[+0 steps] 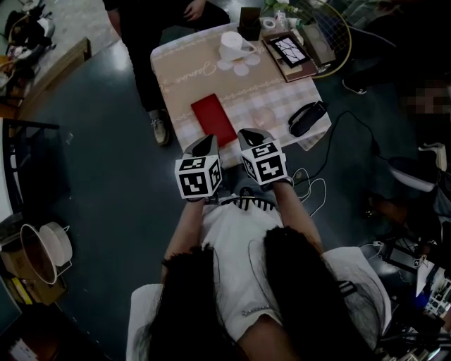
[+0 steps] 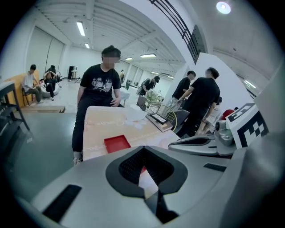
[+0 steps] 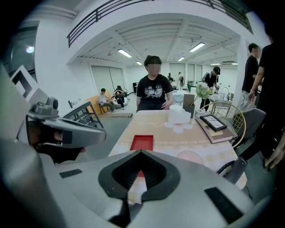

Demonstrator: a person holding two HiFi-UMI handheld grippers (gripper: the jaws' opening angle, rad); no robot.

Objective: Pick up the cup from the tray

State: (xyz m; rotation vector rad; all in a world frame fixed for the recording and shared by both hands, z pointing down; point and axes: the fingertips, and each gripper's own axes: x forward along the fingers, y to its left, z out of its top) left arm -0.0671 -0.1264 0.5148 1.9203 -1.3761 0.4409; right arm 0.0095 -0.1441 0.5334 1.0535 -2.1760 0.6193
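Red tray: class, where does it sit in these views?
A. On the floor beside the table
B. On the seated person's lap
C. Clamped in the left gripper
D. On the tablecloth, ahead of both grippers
D: the red tray lies flat on the tablecloth, beyond the left gripper and right gripper, both shut on nothing.

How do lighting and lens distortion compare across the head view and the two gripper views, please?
Head view: dim and underexposed, the table its brightest area. Left gripper view: strong fisheye, black corners, a ceiling lamp glaring. Right gripper view: same fisheye bending, evenly lit, red tray sharp.
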